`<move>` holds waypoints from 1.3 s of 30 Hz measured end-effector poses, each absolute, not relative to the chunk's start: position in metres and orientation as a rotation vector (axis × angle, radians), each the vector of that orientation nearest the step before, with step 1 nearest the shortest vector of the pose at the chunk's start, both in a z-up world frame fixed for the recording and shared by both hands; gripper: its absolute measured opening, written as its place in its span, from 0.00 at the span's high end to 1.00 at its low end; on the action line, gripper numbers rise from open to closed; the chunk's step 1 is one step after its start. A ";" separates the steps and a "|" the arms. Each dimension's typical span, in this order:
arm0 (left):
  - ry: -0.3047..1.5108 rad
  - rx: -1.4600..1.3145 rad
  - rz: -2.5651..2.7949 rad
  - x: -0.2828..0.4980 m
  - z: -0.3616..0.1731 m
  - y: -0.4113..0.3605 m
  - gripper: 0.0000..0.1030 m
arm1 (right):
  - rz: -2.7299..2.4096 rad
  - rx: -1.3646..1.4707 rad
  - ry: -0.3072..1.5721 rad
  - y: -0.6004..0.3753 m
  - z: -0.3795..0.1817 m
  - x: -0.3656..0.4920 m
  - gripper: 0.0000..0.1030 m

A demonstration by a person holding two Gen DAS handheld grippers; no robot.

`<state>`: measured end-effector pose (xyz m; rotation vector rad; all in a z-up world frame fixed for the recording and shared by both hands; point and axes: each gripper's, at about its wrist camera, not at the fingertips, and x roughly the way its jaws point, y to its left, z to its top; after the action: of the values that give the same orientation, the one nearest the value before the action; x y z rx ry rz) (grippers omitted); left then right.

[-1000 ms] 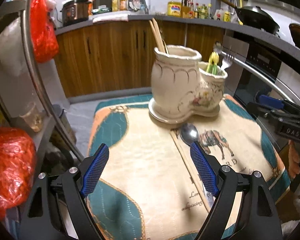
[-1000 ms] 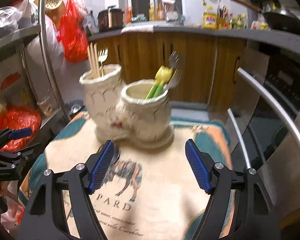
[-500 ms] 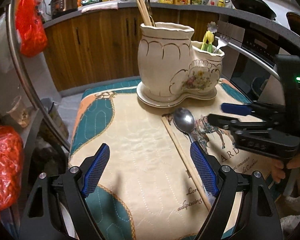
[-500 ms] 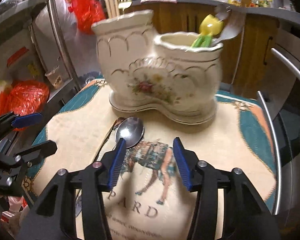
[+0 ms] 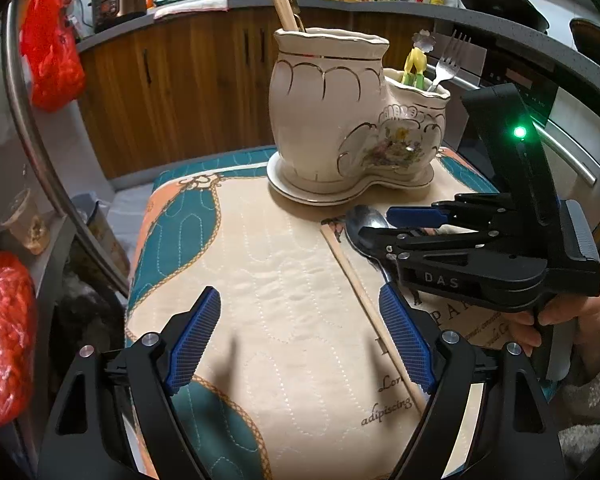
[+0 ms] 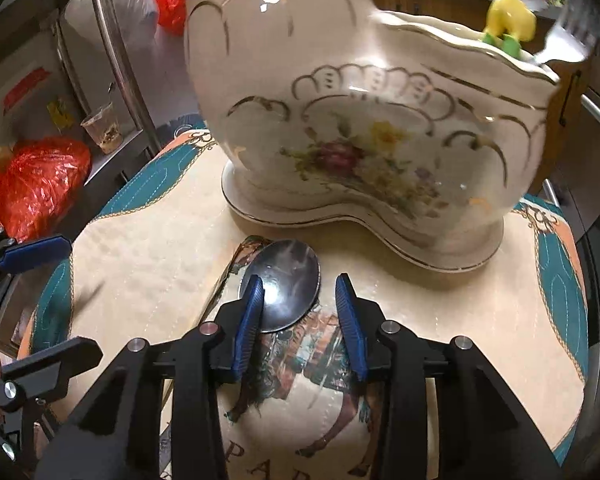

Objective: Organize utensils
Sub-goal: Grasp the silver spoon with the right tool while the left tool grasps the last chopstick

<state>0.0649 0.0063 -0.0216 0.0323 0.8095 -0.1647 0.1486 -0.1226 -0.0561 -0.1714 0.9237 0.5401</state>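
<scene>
A steel spoon (image 5: 363, 222) lies on the printed cloth in front of a cream two-pot ceramic utensil holder (image 5: 340, 120), beside a wooden chopstick (image 5: 370, 308). The holder (image 6: 360, 120) has chopsticks and a fork in its tall pot, and a fork (image 5: 446, 66) and a yellow-green utensil (image 5: 414, 66) in its low pot. My right gripper (image 6: 298, 308) is low over the spoon's bowl (image 6: 286, 280), jaws partly closed around it but still apart; it also shows in the left wrist view (image 5: 396, 222). My left gripper (image 5: 300, 338) is open and empty above the cloth.
The cloth-covered table (image 5: 228, 280) is small, with edges close on the left and the far side. A metal rack with red bags (image 5: 4, 340) stands left. An oven front with a handle bar (image 5: 572, 160) is on the right. Wooden cabinets stand behind.
My right gripper has moved forward and down to the spoon's bowl and narrowed its jaws. My left gripper has edged closer to the holder and stays open.
</scene>
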 end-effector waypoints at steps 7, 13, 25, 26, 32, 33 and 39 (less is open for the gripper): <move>0.814 0.033 -0.166 0.065 -0.023 0.007 0.21 | 0.529 -0.174 0.909 -0.119 -0.057 0.149 0.87; 0.828 0.028 -0.175 0.068 -0.026 0.004 0.25 | 0.555 -0.126 0.873 -0.135 -0.044 0.133 0.95; 0.934 0.046 -0.221 0.088 -0.047 -0.036 0.55 | 0.546 -0.056 0.808 -0.187 -0.017 0.103 0.99; 0.941 0.051 -0.224 0.088 -0.048 -0.038 0.57 | 0.549 -0.047 0.809 -0.190 -0.017 0.102 0.99; 0.961 0.097 -0.195 0.090 -0.054 -0.050 0.76 | 0.559 -0.015 0.799 -0.204 -0.013 0.095 0.99; 0.959 0.117 -0.184 0.090 -0.054 -0.053 0.78 | 0.560 -0.011 0.796 -0.205 -0.013 0.095 0.99; 0.919 0.192 -0.171 0.089 -0.058 -0.064 0.94 | 0.573 0.009 0.769 -0.213 -0.007 0.089 0.99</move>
<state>0.0891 -0.0642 -0.0581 0.1919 0.9186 -0.1707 0.0887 -0.2125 -0.0067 0.0093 0.7694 0.5730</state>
